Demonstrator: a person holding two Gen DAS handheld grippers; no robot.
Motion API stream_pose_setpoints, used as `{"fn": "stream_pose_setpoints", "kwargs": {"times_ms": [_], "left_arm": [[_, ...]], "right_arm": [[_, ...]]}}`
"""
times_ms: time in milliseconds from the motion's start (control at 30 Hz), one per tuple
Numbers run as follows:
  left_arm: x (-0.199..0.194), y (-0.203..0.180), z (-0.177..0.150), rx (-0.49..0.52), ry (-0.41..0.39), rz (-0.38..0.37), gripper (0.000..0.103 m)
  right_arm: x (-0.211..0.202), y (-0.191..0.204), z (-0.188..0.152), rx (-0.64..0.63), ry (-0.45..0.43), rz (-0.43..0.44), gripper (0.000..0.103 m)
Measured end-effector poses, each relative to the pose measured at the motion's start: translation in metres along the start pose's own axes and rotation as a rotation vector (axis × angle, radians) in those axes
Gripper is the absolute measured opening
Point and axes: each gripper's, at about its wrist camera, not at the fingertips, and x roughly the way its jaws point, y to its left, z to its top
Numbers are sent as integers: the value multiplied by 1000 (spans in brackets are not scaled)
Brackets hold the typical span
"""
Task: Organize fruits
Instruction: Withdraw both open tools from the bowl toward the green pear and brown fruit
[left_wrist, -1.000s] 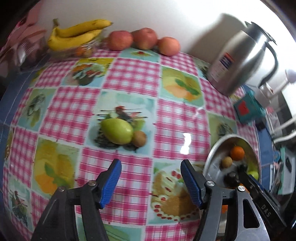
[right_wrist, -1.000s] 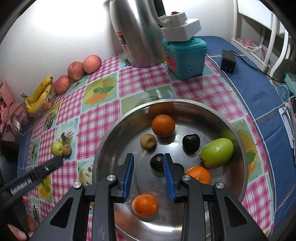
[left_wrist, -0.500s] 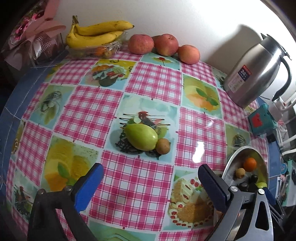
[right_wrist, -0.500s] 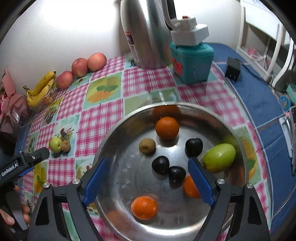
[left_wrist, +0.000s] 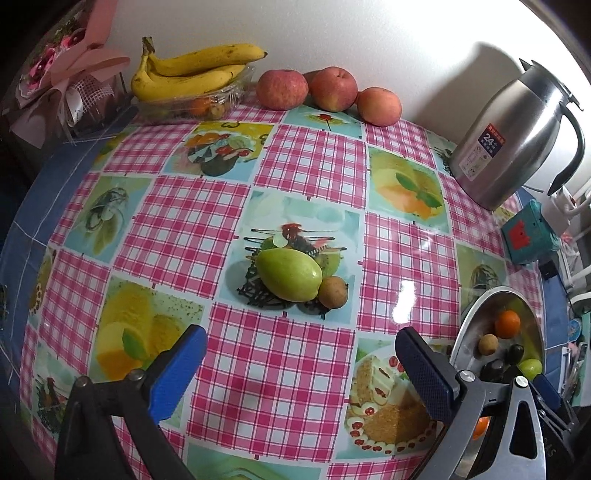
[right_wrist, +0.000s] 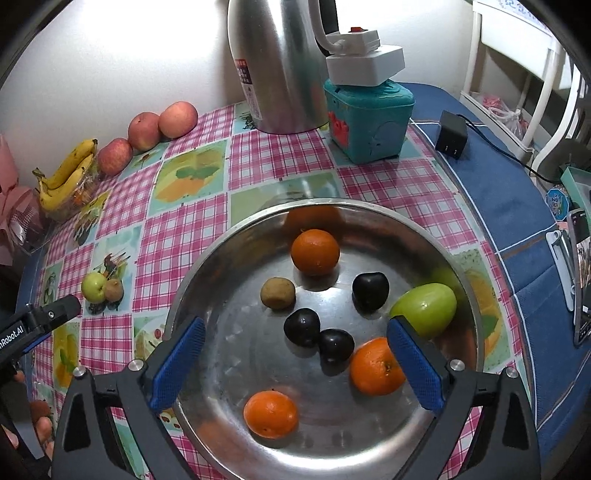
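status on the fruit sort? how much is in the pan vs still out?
Done: eight fruits lie in the metal pan. In hand: nothing; right hand-held gripper, jaws just opened, hangs empty above it; left hand-held gripper is open. Left: green fruit and small brown fruit on the tablecloth.

Left hand-held gripper: black frame w/ cut-out openings, two fingers w/ blue textured pads, silver round screws at each finger joint. Right hand-held gripper: same build, black arms w/ triangular cut-outs, blue ribbed pads, silver screws near the pad bases & further out on the arms. In the right wrist view, the left unit's black body carries white lettering, partly cut off, reads "nRobot.AI". Bare fingertips show at lower left; no sleeve visible.
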Motion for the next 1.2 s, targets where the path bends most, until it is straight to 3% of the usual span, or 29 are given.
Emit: {"fn": "stream_pose_setpoints", "kwargs": {"times_ms": [267, 433, 700, 1200], "left_arm": [[-5, -3, 11, 38, -34, 52, 103], [-10, -9, 28, 15, -63, 31, 103], [-4, -24, 47, 64, -91, 39, 103], [8, 19, 56, 22, -82, 35, 103]], "right_arm": [[-3, 2, 0, 5, -9, 21, 99], [-5, 8, 4, -6, -19, 34, 99], [0, 22, 13, -31, -18, 51, 99], [6, 56, 32, -49, -44, 61, 99]]}}
